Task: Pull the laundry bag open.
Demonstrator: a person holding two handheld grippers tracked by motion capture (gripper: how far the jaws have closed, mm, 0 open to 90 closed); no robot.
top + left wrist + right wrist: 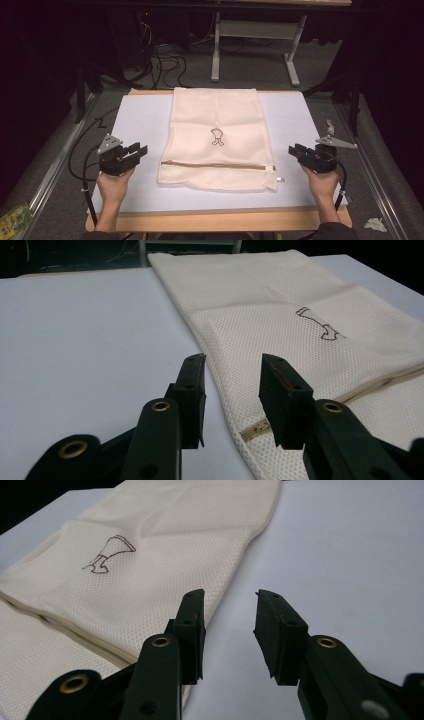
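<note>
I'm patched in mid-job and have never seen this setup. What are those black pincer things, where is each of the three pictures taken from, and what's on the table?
The black pincers are hand-held tools, not robot arms: a person grips one in each hand. In the high view, shot from above the person's side of the table, the left gripper sits at the left and the right gripper at the right. The other two pictures come from small cameras riding on each tool, looking out along its own two black jaws.

On the white table surface lies a cream mesh laundry bag, flat, with a small dark printed figure and a zipper running across near the person's end.

Nothing is held. Both grippers are open, each beside a side edge of the bag; from these angles I can't tell whether either touches it.
</note>
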